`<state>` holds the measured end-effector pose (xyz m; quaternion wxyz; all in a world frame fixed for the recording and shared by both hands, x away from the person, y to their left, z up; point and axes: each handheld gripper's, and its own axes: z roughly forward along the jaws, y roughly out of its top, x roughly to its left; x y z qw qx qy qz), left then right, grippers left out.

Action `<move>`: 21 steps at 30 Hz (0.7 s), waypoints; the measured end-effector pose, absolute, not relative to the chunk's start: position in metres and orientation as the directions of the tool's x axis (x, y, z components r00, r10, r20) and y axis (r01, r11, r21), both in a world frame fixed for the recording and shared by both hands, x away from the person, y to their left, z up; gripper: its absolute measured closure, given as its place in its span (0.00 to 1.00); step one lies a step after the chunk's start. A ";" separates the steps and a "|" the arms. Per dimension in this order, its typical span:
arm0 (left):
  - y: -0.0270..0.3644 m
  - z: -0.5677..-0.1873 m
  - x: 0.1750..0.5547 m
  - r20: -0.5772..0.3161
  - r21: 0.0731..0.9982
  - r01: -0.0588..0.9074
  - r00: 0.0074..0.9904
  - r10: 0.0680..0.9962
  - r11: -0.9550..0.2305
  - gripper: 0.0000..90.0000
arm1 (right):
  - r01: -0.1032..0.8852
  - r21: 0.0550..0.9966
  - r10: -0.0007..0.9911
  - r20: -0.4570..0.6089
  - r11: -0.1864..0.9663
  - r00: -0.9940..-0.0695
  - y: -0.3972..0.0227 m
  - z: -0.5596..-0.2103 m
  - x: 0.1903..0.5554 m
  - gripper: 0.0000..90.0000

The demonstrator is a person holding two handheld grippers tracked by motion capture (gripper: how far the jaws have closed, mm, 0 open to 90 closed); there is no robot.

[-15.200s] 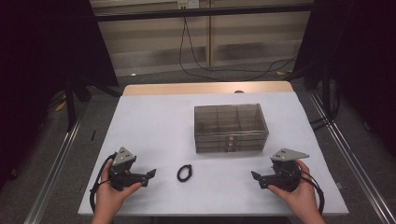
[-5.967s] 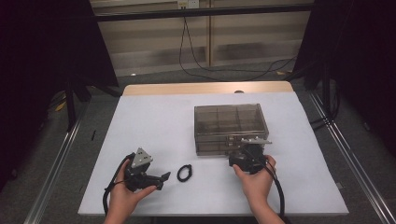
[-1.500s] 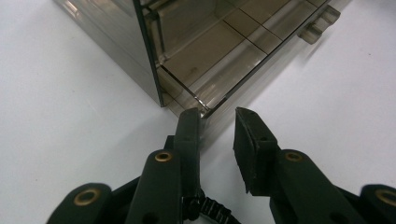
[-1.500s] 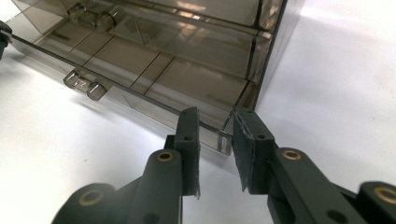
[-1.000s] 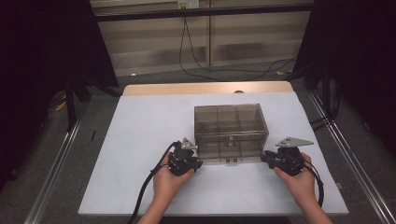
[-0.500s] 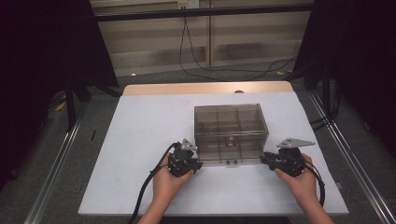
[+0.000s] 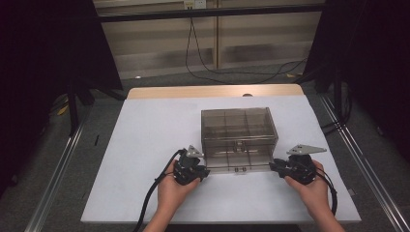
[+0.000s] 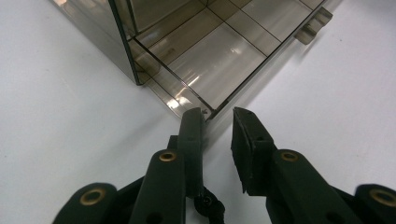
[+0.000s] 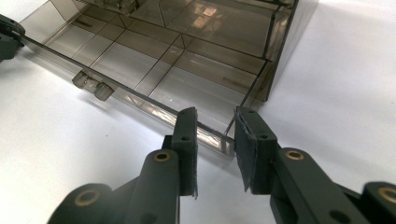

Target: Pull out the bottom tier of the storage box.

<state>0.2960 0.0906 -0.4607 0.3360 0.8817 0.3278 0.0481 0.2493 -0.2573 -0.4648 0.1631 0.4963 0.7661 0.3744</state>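
A white table (image 7: 145, 145) fills a dim room, and the smoky clear box (image 7: 239, 137) sits a little right of its middle, long side running across, latches (image 7: 240, 169) toward me. My left gripper (image 7: 199, 170) has its jaws parted around the box's front left corner edge, the right gripper (image 7: 276, 166) the same at the front right corner. My gripper views show the gaps beside that thin edge; I cannot tell whether the pads press it.

The white table top (image 7: 145, 145) lies under the left claw (image 7: 207, 173) and right claw (image 7: 271, 166). A wooden edge strip (image 7: 212, 91) runs well beyond both. 1 black cable (image 7: 203, 63) loops on the floor farther beyond.
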 end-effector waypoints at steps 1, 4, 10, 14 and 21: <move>0.091 -0.461 0.296 -0.138 0.623 0.546 0.781 0.609 -0.560 0.83 | 0.639 0.735 0.882 0.124 0.226 -0.454 -0.257 -0.465 0.249 0.78; 0.091 -0.460 0.296 -0.137 0.619 0.544 0.785 0.604 -0.566 0.83 | 0.640 0.735 0.881 0.125 0.227 -0.456 -0.257 -0.465 0.249 0.78; 0.092 -0.461 0.296 -0.143 0.624 0.542 0.788 0.599 -0.564 0.83 | 0.640 0.735 0.881 0.129 0.224 -0.456 -0.257 -0.465 0.247 0.78; 0.092 -0.461 0.296 -0.143 0.623 0.540 0.790 0.596 -0.566 0.83 | 0.643 0.733 0.880 0.131 0.224 -0.457 -0.258 -0.465 0.246 0.78; 0.093 -0.461 0.294 -0.149 0.622 0.541 0.791 0.593 -0.566 0.83 | 0.641 0.733 0.879 0.129 0.228 -0.460 -0.258 -0.465 0.245 0.78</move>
